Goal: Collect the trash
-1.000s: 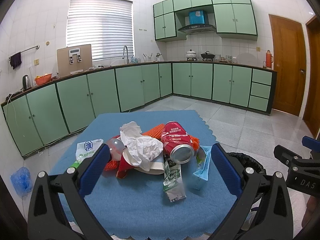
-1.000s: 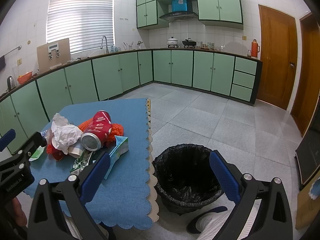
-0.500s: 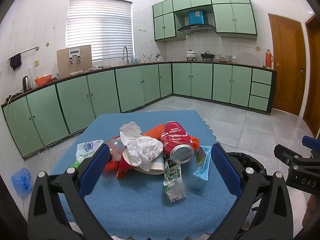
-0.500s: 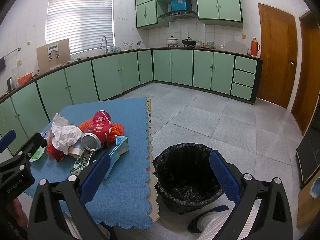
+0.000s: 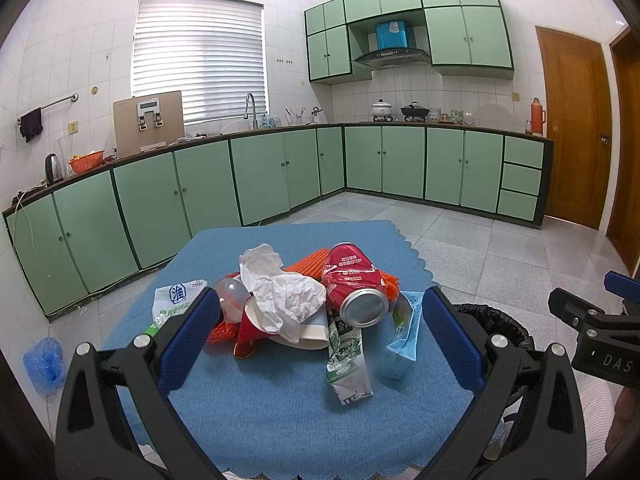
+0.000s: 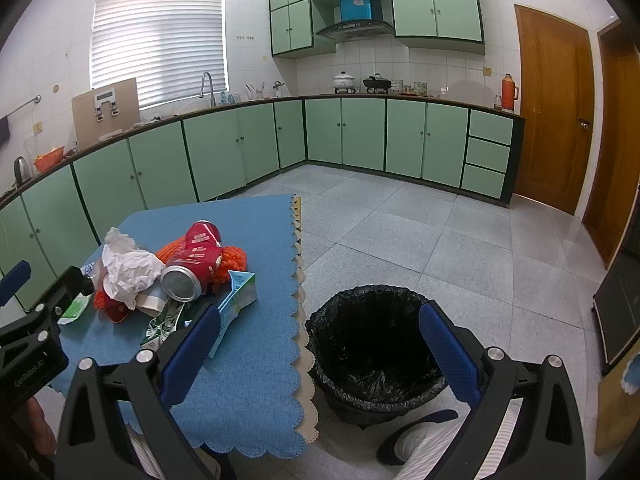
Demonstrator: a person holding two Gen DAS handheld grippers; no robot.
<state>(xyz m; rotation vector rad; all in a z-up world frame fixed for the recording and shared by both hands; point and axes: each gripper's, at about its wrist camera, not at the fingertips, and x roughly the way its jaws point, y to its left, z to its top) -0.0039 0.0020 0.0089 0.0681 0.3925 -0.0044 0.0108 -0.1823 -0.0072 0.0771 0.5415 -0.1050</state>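
A heap of trash lies on a blue-clothed table (image 5: 280,412): a red can (image 5: 352,286) on its side, crumpled white paper (image 5: 282,292), a flattened green milk carton (image 5: 346,354), a light-blue carton (image 5: 404,338), orange netting (image 5: 306,266) and a white-green pouch (image 5: 174,298). My left gripper (image 5: 318,334) is open, held in front of the heap, touching nothing. My right gripper (image 6: 318,350) is open above the black-lined bin (image 6: 376,354) on the floor right of the table. The can (image 6: 194,258) and paper (image 6: 128,268) also show in the right wrist view.
Green cabinets (image 5: 264,176) run along the far walls under a countertop. A wooden door (image 5: 576,128) stands at the right. A blue bag (image 5: 44,362) lies on the floor at the left. The person's shoe (image 6: 416,438) is beside the bin. Grey tiled floor (image 6: 460,248) lies beyond.
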